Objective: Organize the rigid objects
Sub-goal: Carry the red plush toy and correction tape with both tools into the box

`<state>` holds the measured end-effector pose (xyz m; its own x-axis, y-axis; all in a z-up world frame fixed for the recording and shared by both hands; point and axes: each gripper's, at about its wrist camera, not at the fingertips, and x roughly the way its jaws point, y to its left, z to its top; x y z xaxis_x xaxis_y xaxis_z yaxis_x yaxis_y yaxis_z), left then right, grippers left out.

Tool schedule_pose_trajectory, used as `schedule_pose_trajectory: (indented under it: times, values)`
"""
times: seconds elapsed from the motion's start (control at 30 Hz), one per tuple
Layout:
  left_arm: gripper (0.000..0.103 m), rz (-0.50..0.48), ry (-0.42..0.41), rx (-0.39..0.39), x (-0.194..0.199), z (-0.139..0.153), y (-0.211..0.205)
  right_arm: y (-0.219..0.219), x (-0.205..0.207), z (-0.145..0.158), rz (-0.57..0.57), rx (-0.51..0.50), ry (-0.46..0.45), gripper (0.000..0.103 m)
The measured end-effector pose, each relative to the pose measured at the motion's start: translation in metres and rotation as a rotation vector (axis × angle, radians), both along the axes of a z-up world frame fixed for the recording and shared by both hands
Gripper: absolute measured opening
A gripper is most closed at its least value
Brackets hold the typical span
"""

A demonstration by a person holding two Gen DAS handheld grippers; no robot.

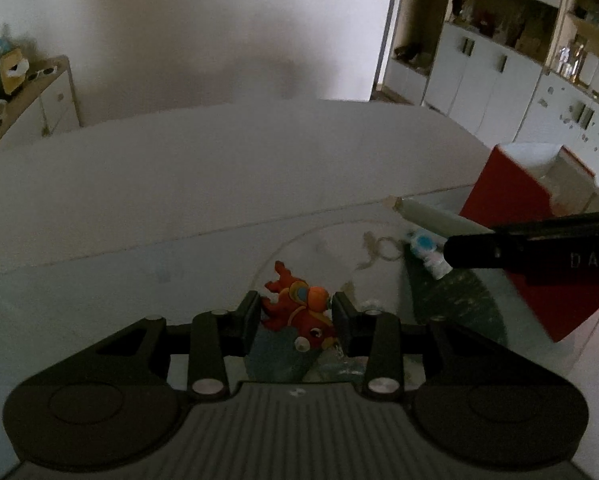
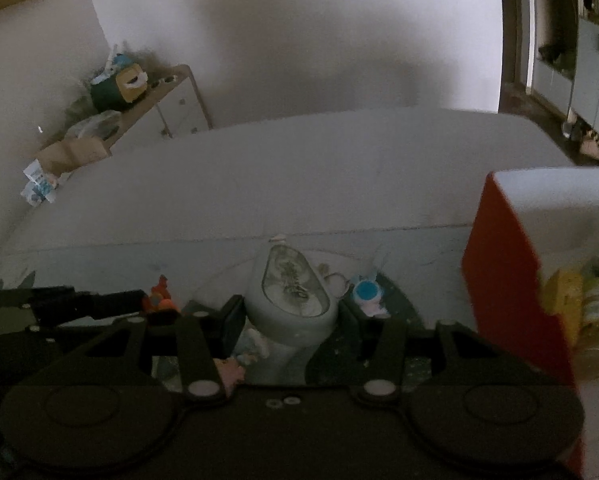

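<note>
Lifting two toys clear of the tabletop [image 1: 179, 240]: left gripper [image 1: 295, 312] jaws clamped on orange figurine [image 1: 299, 312], right gripper [image 2: 291, 320] jaws pinching pale grey case [image 2: 295, 292]; next, likely carrying both rightward into red box [image 2: 507, 280].

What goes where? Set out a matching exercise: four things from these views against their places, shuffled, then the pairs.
Things:
1. orange toy figure
2. pale grey container
3. red box
4. small blue-and-white toy

Places:
A. between the fingers of the right gripper
B. lying on the table, in no gripper
C. between the fingers of the left gripper
D. standing at the right edge of both views, with things inside

Pairs: 1-C, 2-A, 3-D, 4-B
</note>
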<state>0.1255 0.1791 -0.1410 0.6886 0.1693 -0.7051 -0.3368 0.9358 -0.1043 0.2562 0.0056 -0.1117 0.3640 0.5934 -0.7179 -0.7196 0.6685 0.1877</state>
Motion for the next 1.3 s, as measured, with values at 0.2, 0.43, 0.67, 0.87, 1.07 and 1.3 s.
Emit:
schedule_pose_trajectory:
  times: [0.2,0.43,0.67,0.87,1.07,1.3]
  values:
    - [0.038,-0.016,-0.034,0.014,-0.005,0.026,-0.013,-0.018,-0.008,0.022,0.001,0.023,-0.038,0.049]
    - [0.038,-0.047,-0.058,0.012,-0.001,0.055,-0.033,-0.053,-0.013,0.046,-0.006,0.059,-0.073,0.049]
    - [0.038,-0.096,-0.086,0.025,0.014,0.085,-0.066,-0.089,-0.011,0.064,-0.018,0.073,-0.121,0.049]
    - [0.038,-0.128,-0.078,0.046,0.04,0.099,-0.102,-0.128,0.002,0.071,-0.047,0.082,-0.133,0.049]
    - [0.038,-0.16,-0.075,0.05,0.067,0.104,-0.143,-0.168,0.021,0.074,-0.071,0.08,-0.145,0.049]
    - [0.038,-0.194,-0.08,0.051,0.102,0.11,-0.187,-0.213,0.047,0.071,-0.102,0.077,-0.145,0.049]
